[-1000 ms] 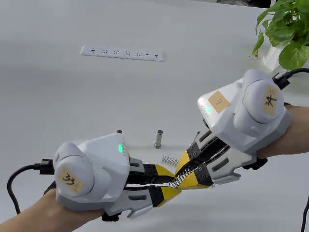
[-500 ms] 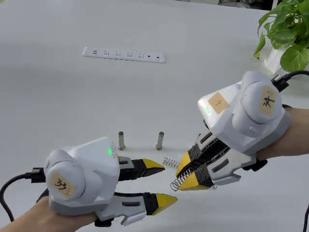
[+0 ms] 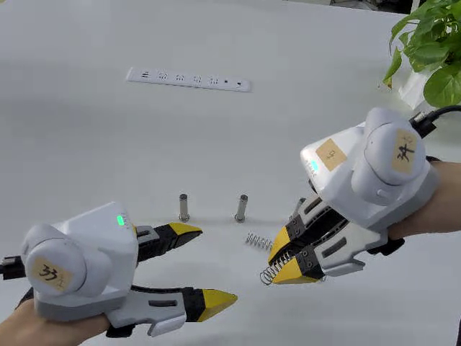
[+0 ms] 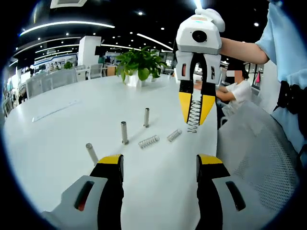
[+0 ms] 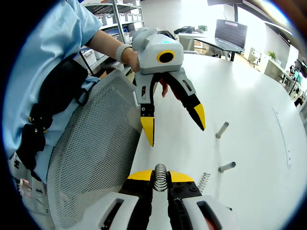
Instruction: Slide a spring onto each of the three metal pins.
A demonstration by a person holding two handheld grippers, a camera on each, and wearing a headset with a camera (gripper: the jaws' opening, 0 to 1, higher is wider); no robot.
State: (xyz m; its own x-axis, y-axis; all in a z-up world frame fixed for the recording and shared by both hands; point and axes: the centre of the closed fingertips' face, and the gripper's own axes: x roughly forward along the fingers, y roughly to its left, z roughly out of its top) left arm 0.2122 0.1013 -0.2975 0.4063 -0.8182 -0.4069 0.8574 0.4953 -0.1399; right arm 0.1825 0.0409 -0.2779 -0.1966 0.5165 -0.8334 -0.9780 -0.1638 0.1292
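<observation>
Three short metal pins stand upright in a row on the white table: one on the left, one in the middle, and a third partly behind my right gripper. My right gripper is shut on a spring, held just above the table to the right of the pins. The right gripper view shows that spring pinched between the yellow tips. A loose spring lies on the table near those tips. My left gripper hangs open, with nothing between its jaws, at the lower left. The left gripper view shows two loose springs beside the pins.
A white power strip lies far back on the table. A potted green plant stands at the right edge. A grey mesh chair sits by the table's near side, next to a person in a light blue shirt.
My left gripper has opened and drawn back to the left, away from the right gripper's tips. The right gripper has kept its place with the spring in it.
</observation>
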